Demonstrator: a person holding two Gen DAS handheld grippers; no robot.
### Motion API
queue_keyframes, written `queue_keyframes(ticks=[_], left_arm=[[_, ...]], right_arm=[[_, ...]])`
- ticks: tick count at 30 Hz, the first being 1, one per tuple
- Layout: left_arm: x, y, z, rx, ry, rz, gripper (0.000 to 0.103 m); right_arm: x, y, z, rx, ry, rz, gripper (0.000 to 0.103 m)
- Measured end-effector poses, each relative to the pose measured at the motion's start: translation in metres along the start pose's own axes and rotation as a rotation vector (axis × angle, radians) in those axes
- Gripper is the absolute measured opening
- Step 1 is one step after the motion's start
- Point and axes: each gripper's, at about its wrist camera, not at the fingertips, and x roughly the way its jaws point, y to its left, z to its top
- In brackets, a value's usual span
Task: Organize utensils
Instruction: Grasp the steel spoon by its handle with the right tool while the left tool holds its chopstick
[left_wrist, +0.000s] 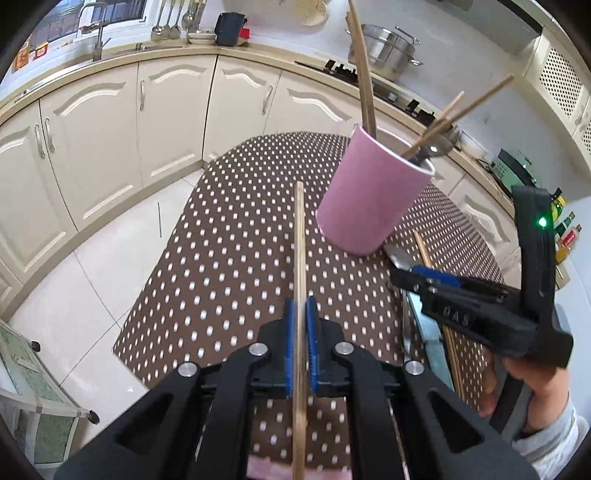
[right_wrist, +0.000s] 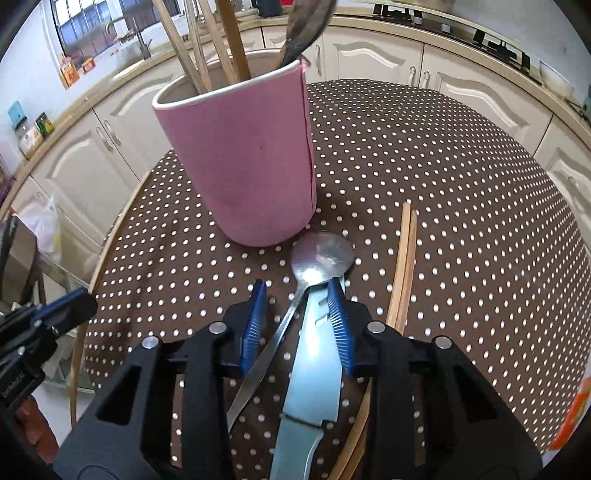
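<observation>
My left gripper is shut on a long flat wooden stick that points toward the pink cup. The cup stands on the dotted table and holds several wooden sticks and a dark spoon. My right gripper hovers low just in front of the cup. A metal spoon and a light-blue flat utensil lie on the table between its pads, with a gap between the left pad and the spoon's handle. A pair of chopsticks lies to the right.
The brown dotted tablecloth ends at a rounded far edge above a white tiled floor. Cream cabinets ring the room, with a steel pot on the stove. A glass shelf cart stands at lower left. A hand holds the right gripper.
</observation>
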Motion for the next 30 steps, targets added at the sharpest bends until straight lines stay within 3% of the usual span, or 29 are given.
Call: queue_keyframes(ticks=[8, 21, 27, 30], left_arm=[[0.035, 0.004, 0.017, -0.082, 0.037, 0.029, 0.006], [0.064, 0.002, 0.034, -0.086, 0.139, 0.062, 0.007], [0.076, -0.003, 0.047, -0.047, 0.199, 0.046, 0.022], [0.081, -0.006, 0.053, -0.012, 0.216, 0.06, 0.022]], right_arm=[[0.007, 0.007, 0.016, -0.066, 0.043, -0.028, 0.014], [0.02, 0.013, 0.021, 0.027, 0.113, 0.091, 0.014], [0.021, -0.001, 0.026, 0.068, 0.101, 0.123, 0.01], [0.016, -0.02, 0.019, 0.111, 0.087, 0.166, 0.007]])
